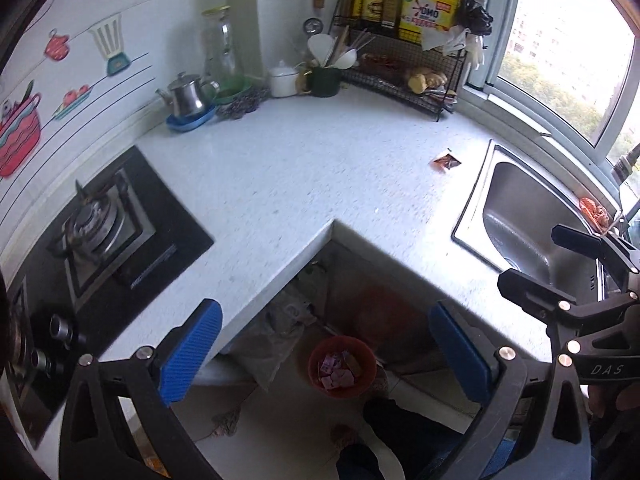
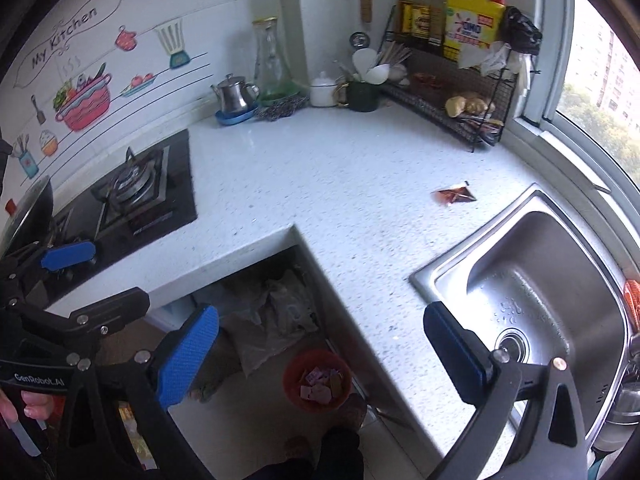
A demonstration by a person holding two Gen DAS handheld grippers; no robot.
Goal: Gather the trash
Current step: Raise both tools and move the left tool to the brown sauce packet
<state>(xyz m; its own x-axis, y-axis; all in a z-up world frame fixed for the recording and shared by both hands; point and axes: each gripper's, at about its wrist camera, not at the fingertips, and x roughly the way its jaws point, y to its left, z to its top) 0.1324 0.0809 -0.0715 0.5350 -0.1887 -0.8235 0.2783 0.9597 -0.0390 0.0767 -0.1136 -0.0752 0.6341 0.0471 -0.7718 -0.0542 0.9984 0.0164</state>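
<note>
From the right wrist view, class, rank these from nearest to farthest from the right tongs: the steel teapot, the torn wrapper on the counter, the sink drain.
1. Sink drain, just beside the right tongs' right finger, in the sink.
2. Torn wrapper, mid-counter, left of the sink's far corner.
3. Steel teapot, on a blue dish at the back wall.

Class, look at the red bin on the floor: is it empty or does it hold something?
Not empty. The red bin holds several pinkish-purple wrappers, visible through its open top.
</note>
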